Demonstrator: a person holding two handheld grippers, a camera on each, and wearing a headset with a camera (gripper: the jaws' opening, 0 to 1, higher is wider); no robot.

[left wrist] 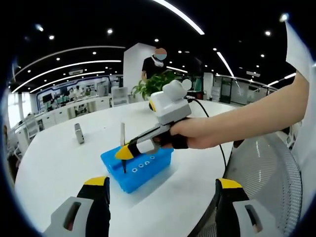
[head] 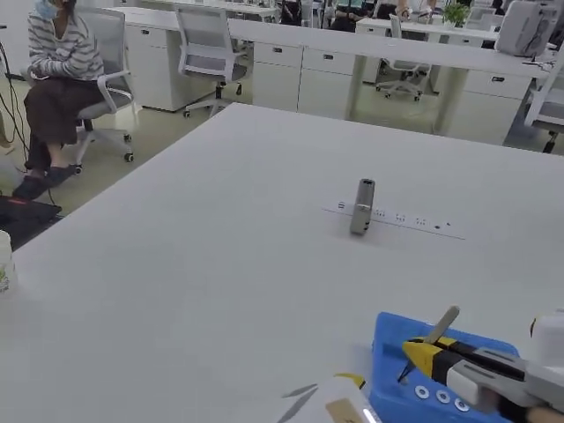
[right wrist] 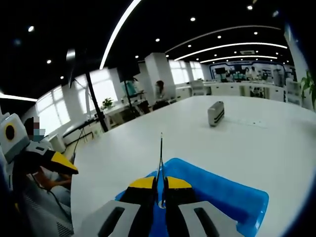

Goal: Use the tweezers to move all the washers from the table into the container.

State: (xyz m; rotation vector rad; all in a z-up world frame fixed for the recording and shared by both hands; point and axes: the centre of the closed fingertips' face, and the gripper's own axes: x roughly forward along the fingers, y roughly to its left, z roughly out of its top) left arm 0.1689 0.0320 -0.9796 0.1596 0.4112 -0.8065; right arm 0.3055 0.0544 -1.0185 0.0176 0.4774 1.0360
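Observation:
A blue container (head: pixel 388 339) sits at the table's near right; several small white washers (head: pixel 442 398) lie in it. My right gripper (head: pixel 423 354) is shut on thin metal tweezers (head: pixel 441 328), whose tips point down into the container. In the right gripper view the tweezers (right wrist: pixel 160 158) stick up between the closed yellow fingertips (right wrist: pixel 143 183), above the container (right wrist: pixel 222 192). The left gripper view has my left gripper (left wrist: pixel 162 185) open and holding nothing, just short of the container (left wrist: pixel 131 177), with the washers (left wrist: pixel 141 165) and the tweezers (left wrist: pixel 122 148) inside it.
A short metal cylinder (head: pixel 362 207) lies mid-table beside a faint row of small marks (head: pixel 401 217), too small to identify. A person sits on an office chair (head: pixel 106 79) far left. Desks and chairs stand beyond the white table (head: pixel 194 264).

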